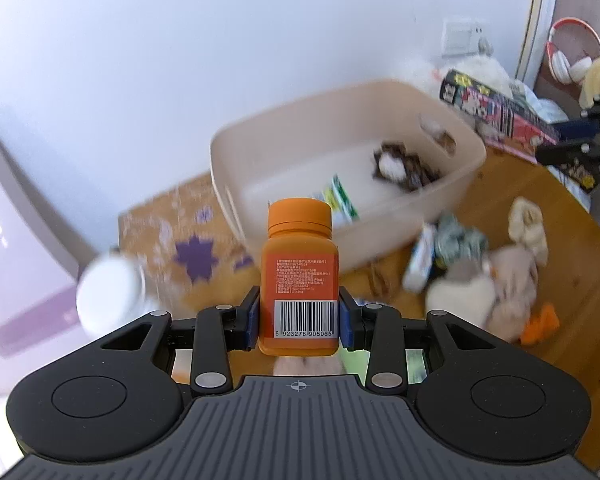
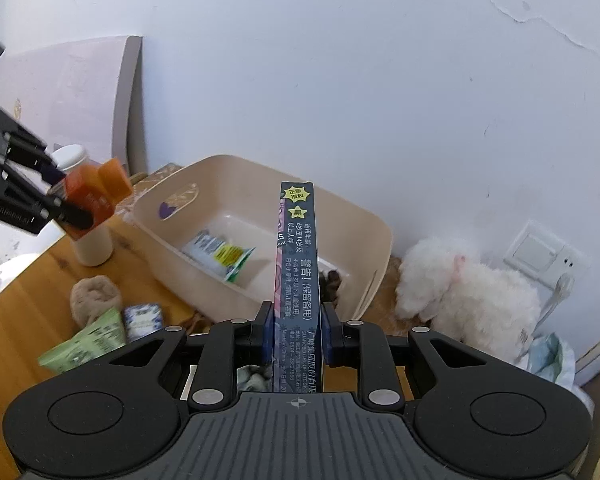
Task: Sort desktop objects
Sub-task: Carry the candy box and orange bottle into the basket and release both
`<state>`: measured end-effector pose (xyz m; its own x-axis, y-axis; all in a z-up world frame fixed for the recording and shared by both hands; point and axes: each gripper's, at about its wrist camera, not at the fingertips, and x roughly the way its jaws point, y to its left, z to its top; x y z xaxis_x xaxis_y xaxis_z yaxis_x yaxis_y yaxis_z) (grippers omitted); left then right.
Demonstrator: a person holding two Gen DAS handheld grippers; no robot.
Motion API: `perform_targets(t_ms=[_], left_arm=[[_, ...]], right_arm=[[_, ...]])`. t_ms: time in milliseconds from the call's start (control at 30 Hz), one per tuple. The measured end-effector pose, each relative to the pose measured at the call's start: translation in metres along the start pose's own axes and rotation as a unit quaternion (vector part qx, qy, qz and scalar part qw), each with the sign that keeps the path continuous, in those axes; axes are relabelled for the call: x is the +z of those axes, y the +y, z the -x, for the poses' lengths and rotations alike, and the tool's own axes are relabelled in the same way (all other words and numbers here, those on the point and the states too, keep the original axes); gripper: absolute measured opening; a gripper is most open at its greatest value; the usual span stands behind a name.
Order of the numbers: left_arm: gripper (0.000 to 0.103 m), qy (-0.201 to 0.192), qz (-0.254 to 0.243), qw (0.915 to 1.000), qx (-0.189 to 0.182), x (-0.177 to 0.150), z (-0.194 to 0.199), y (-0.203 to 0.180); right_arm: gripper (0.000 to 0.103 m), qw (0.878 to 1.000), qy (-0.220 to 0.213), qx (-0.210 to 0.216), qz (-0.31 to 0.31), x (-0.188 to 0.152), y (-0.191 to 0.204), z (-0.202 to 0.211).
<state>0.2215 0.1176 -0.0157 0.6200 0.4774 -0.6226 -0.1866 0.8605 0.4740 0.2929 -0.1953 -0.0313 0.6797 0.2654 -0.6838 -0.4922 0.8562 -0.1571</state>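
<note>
Tilting downward, left gripper [image 1: 299, 320] clamps orange bottle [image 1: 299, 276] upright.

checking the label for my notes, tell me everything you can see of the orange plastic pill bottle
The orange plastic pill bottle is a small round container with a ribbed orange screw cap, closed. Its label is darker orange with fine white print, above a white barcode panel with digits. It stands upright, clamped near its base between the blue pads of the left gripper, lifted off the wooden desk, in front of the beige plastic bin.
</note>
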Motion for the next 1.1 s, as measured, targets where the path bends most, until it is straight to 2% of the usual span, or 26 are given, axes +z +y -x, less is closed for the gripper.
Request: perform_targets(t_ms=[200,533,700,867,1100], left_arm=[[0.038,-0.012,-0.002,0.9999,0.005,0.042,-0.020,-0.002],[0.038,0.009,0.026,0.9993,0.024,0.085,-0.073,-0.004],[0.038,0.028,0.042,0.9978,0.044,0.093,-0.099,-0.003],[0.038,0.056,0.057,0.9944,0.069,0.094,-0.128,-0.006],[0.038,0.097,0.078,0.9900,0.068,0.086,-0.153,-0.008]], right_arm=[[0.022,1.000,-0.005,-0.012,0.017,0.023,-0.010,-0.026],[0.022,1.000,0.011,-0.016,0.014,0.055,-0.024,-0.091],[0.022,0.999,0.040,-0.020,0.013,0.055,-0.022,-0.127],[0.022,0.996,0.071,-0.026,0.043,0.052,-0.010,-0.155],[0.023,0.991,0.104,-0.029,0.084,0.047,0.005,-0.175]])
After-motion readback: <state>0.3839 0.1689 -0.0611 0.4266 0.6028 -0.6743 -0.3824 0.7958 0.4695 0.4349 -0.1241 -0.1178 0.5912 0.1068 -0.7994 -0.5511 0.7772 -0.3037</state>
